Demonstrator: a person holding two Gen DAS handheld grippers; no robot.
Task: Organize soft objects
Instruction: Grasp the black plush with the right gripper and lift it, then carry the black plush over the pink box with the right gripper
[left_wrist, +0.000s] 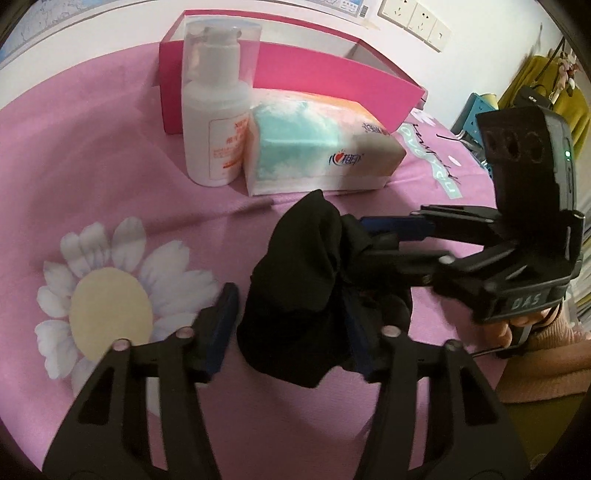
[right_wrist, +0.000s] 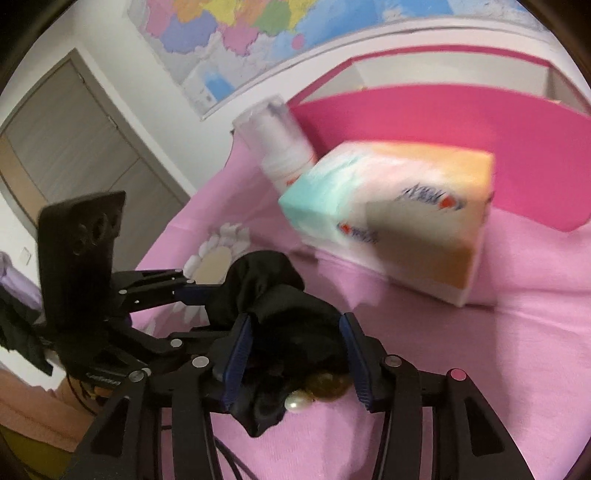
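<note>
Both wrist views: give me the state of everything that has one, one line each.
left gripper: open around the black cloth.
right gripper: open around the black cloth.
black cloth: bunched, between both grippers.
pink box: open-topped.
pump bottle: upright, capped.
tissue pack: lying flat.

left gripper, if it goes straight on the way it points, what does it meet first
The black cloth already between the left gripper fingers; beyond it, probably the tissue pack, though depth is unclear.
</note>
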